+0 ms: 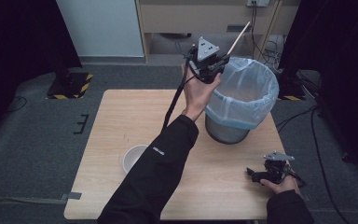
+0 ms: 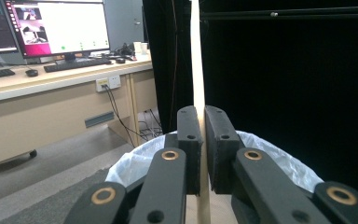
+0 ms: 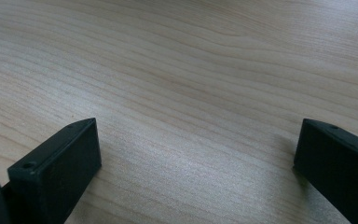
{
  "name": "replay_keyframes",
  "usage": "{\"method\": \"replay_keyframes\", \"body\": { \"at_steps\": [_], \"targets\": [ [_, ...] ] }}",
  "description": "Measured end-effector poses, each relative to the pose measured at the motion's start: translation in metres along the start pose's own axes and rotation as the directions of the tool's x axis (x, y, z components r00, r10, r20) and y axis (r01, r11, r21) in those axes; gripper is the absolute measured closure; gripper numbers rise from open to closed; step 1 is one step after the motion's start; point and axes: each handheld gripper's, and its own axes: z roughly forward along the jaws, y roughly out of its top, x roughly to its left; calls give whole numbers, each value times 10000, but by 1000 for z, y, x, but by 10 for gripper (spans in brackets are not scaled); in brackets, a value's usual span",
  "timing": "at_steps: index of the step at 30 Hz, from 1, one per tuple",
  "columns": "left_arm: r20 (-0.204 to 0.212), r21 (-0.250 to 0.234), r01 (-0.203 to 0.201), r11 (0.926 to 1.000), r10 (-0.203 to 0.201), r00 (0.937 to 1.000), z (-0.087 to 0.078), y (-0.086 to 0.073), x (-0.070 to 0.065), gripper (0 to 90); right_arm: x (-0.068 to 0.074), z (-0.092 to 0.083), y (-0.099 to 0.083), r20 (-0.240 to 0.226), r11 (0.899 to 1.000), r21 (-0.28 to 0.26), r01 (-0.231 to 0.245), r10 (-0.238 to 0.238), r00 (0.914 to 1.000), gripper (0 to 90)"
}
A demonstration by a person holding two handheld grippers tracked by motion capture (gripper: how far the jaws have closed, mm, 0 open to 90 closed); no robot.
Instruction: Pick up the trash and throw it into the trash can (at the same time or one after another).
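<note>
Because the wooden stick (image 2: 196,56) is thin, light and stiff, it looks easy to carry but liable to pivot or slide if pinched loosely, so a firm hold partway along its length, as here, seems the sound choice; it could snap if levered sideways. Farthest left on the table, well behind and below the left gripper (image 1: 208,59), a white bowl (image 1: 133,158) sits beside the person's sleeve. The left gripper is raised at the near rim of the bin (image 1: 242,93), its jaws clamped together on the stick, which passes between the pads and rises well beyond their tips, slanting up and away over the bin's pale liner; a short length also runs back below the pads. In the left gripper view the bin's mouth lies directly under and ahead of the jaws. Far to the right, the right gripper (image 1: 256,174) rests low on the table (image 3: 205,70), jaws wide apart with nothing between them, well apart from the stick.
</note>
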Motion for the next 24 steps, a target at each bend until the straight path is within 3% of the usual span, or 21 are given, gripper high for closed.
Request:
{"method": "replay_keyframes", "body": {
  "at_steps": [9,16,22,24],
  "targets": [
    [136,20,197,9998,-197,9997,31,-3,-4,852,0,0,0,3,10000,-4,-11,11,10000,8],
    [272,476,-128,9988,115,9996,55,-10,-8,852,0,0,0,-27,10000,-3,73,-73,10000,8],
    [349,780,40,9969,-68,9994,70,-16,-4,849,0,0,0,-42,10000,-1,80,-80,10000,8],
    [572,847,248,9961,-297,9979,72,-17,-1,844,0,0,0,-44,10000,-2,73,-73,10000,8]
  ]
}}
